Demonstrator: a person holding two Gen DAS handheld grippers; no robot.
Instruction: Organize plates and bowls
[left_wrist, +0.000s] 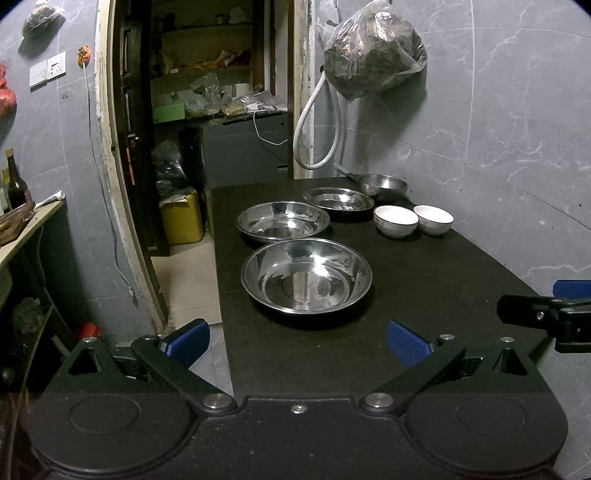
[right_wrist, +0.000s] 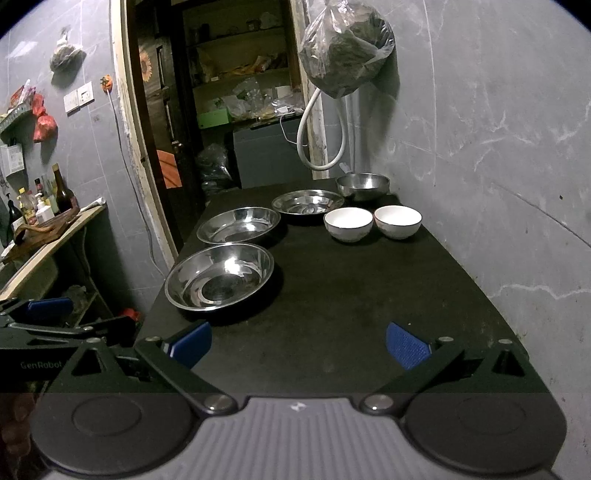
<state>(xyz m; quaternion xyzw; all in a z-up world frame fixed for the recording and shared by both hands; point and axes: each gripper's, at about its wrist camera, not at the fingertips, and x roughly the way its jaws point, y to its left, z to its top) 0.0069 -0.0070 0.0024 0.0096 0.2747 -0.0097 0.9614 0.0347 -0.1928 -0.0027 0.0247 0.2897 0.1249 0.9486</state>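
Note:
On a black table (left_wrist: 424, 280) (right_wrist: 351, 295) three steel plates lie in a row: near plate (left_wrist: 306, 279) (right_wrist: 220, 277), middle plate (left_wrist: 283, 220) (right_wrist: 238, 224), far plate (left_wrist: 338, 200) (right_wrist: 307, 201). Behind them a steel bowl (left_wrist: 382, 185) (right_wrist: 363, 185) stands by the wall. Two white bowls (left_wrist: 395, 220) (left_wrist: 433, 219) (right_wrist: 348, 223) (right_wrist: 398, 220) stand side by side to the right. My left gripper (left_wrist: 297, 345) hangs open at the table's near edge, short of the near plate. My right gripper (right_wrist: 298, 345) is open above the bare near end.
A grey marbled wall (right_wrist: 498, 147) runs along the table's right side, with a hanging plastic bag (left_wrist: 375, 51) and a white hose (left_wrist: 317, 122). An open doorway (left_wrist: 207, 110) with shelves lies behind the table. A side counter with bottles (right_wrist: 44, 206) stands on the left.

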